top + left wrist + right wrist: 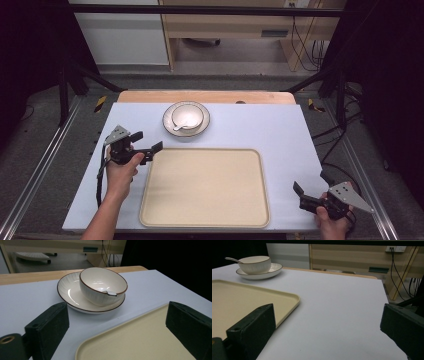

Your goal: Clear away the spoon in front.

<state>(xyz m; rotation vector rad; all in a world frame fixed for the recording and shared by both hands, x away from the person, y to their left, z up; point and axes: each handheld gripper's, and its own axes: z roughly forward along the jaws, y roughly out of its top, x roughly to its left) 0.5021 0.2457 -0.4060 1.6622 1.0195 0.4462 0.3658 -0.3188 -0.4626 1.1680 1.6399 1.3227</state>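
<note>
Resting on white table (280, 130): tray (205, 187) | both claws gaping | room dim, perhaps workshop

- The tray (140, 340) runs off the bottom edge in the left gripper view, and off the left edge in the right gripper view.
- The spoon (110, 293) sits in the bowl (102, 285); just its handle tip shows over the rim, bottom right of the bowl.
- The right hand (332, 222) is cut by the bottom edge in the high view.
- The plate (259, 273) is partly hidden under the bowl.
</note>
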